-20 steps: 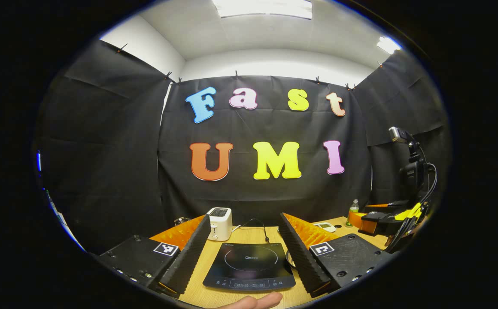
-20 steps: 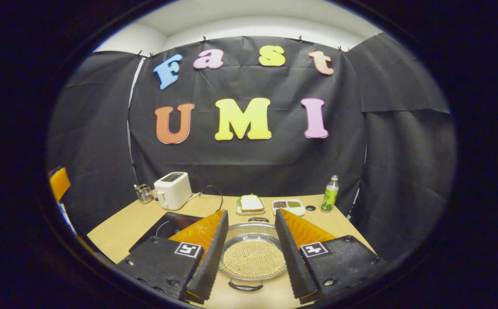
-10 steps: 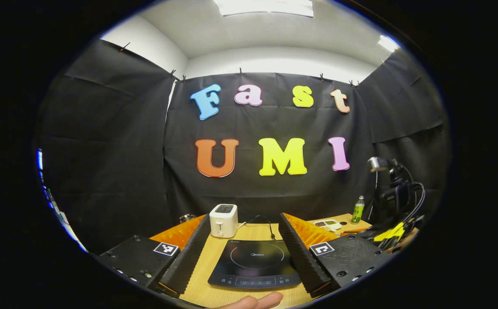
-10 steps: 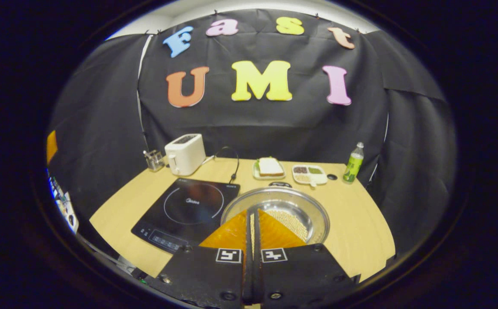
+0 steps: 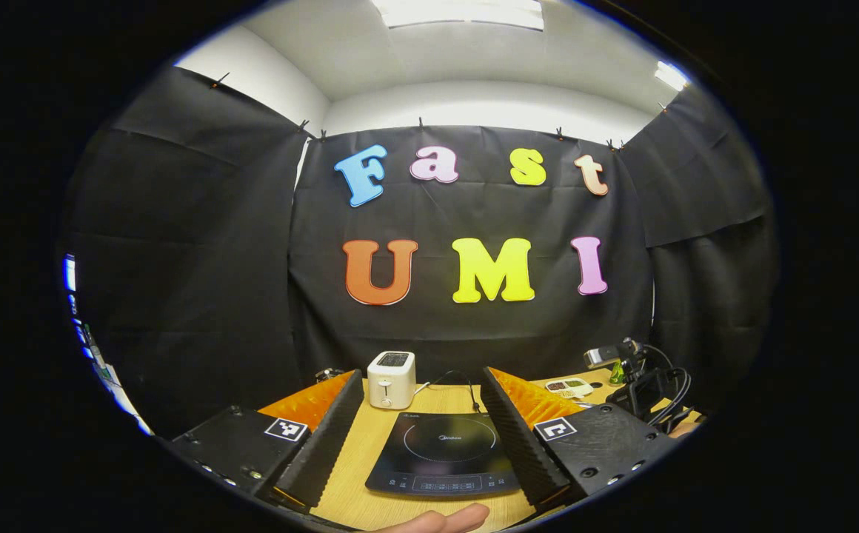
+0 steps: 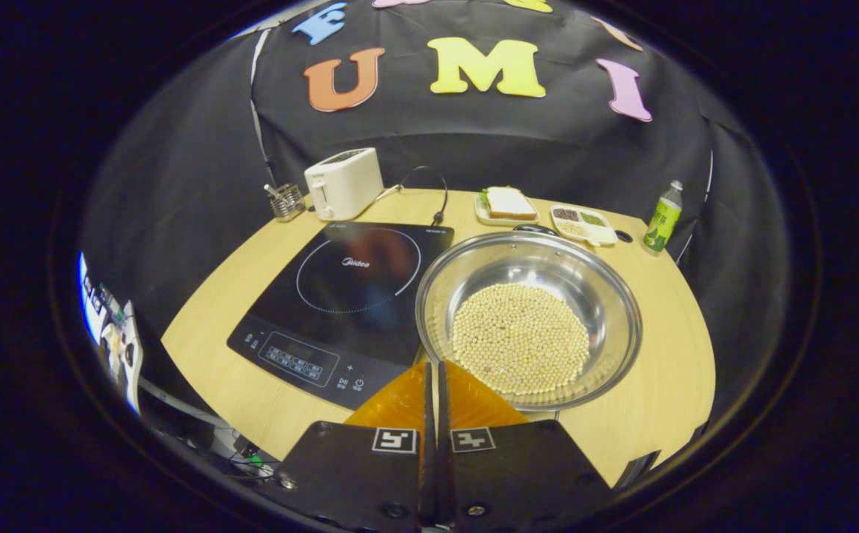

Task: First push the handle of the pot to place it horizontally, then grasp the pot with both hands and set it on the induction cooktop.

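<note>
In the right gripper view, the right gripper (image 6: 433,370) has its two fingers pressed flat together with nothing between them, their tips poised at the near rim of the round stainless-steel pot (image 6: 607,296). The pot sits on the light wooden table (image 6: 666,385), its bottom covered by a layer of small pale beans (image 6: 520,337). A dark handle (image 6: 535,229) peeks over the pot's far rim; the near handle is hidden behind the fingers. Just beside the pot, to its left, lies the flat black induction cooktop (image 6: 341,289), the pot's rim slightly overlapping its right edge as seen from here. Farther back stand a white toaster (image 6: 343,182), a small wire holder (image 6: 286,201), a plate with a slice of bread (image 6: 505,204), a white divided dish of grains (image 6: 583,222) and a green plastic bottle (image 6: 660,218).

In the left gripper view, the left gripper (image 5: 422,437) holds its fingers spread wide apart, empty, above the table, framing the cooktop (image 5: 444,451) between them. The toaster (image 5: 391,379) stands behind the cooktop. A fingertip of the person's hand (image 5: 440,518) shows at the bottom edge. Off to the right, the right gripper's camera and cables (image 5: 633,377) hang low over the table.
</note>
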`<state>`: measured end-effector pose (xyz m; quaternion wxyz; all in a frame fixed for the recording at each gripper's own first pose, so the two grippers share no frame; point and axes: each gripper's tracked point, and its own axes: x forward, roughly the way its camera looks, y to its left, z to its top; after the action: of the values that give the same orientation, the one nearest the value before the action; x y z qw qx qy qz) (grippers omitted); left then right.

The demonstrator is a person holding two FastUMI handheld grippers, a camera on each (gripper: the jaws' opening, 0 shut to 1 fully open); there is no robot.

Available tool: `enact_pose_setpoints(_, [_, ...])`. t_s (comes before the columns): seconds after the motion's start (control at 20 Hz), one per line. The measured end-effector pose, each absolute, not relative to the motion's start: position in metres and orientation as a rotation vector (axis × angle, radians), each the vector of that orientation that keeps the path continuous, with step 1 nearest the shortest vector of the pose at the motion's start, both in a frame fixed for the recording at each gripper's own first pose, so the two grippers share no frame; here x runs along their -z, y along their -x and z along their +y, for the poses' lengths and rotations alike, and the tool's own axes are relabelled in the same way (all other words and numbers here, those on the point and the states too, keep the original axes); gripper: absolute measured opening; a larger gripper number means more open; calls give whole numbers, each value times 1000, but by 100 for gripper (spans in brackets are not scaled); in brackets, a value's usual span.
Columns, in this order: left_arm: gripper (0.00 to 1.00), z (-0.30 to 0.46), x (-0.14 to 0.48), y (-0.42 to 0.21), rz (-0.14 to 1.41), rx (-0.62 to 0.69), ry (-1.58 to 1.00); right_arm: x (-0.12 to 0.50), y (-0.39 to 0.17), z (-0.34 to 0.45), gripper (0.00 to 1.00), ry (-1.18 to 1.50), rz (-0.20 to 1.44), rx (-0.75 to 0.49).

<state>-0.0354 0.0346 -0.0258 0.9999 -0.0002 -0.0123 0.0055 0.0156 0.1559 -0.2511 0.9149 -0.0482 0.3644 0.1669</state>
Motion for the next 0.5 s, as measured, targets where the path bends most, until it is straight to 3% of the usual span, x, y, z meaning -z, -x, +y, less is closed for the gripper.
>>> enact_pose_setpoints(0.5, [95,35,29,37,-21,-8,-11,301,-13,143,0,83,879,-309])
